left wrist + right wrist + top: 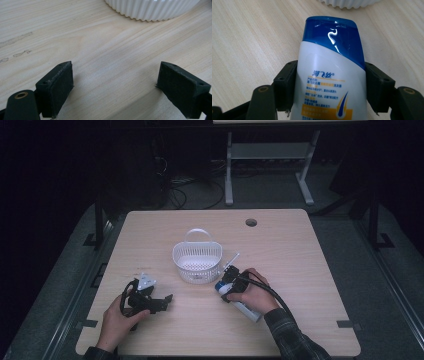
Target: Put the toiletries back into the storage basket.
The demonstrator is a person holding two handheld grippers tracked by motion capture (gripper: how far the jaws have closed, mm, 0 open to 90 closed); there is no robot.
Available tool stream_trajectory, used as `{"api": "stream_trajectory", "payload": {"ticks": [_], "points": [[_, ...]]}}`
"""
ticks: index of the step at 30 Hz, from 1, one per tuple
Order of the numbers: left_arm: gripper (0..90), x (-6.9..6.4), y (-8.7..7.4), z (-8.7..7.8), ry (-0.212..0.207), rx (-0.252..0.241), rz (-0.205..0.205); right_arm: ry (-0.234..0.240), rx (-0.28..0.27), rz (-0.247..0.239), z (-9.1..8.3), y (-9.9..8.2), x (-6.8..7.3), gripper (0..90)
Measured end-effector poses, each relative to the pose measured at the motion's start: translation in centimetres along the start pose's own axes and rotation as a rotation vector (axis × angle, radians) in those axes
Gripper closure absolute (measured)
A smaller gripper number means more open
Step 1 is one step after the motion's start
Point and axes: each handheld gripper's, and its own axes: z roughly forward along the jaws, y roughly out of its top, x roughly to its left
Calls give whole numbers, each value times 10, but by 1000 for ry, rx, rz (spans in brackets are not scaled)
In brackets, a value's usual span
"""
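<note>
Beside the basket (197, 262), the right gripper (331, 82) clamps a shampoo bottle (329, 75).

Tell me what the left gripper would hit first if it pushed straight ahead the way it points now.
Probably the white basket: beyond the open left gripper lies bare table, then the basket's ribbed wall, slightly to one side, so it might only graze it.

A white bottle (329, 82) with a blue cap, blue and yellow label print and an orange band sits between black jaws, near a white ribbed basket (197, 260) with a slotted wall, on a pale wood-grain table (300, 270); a sleeve (295, 340) is dark plaid.
</note>
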Motion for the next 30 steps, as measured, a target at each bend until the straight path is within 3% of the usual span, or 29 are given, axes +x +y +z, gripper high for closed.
{"api": "stream_trajectory", "payload": {"ticks": [14, 30], "points": [[126, 0, 0, 0, 0, -1, 1, 13, -87, 24, -18, -6, -1, 344], [126, 0, 0, 1, 1, -8, -7, 24, -257, 59, -46, -26, -5, 344]]}}
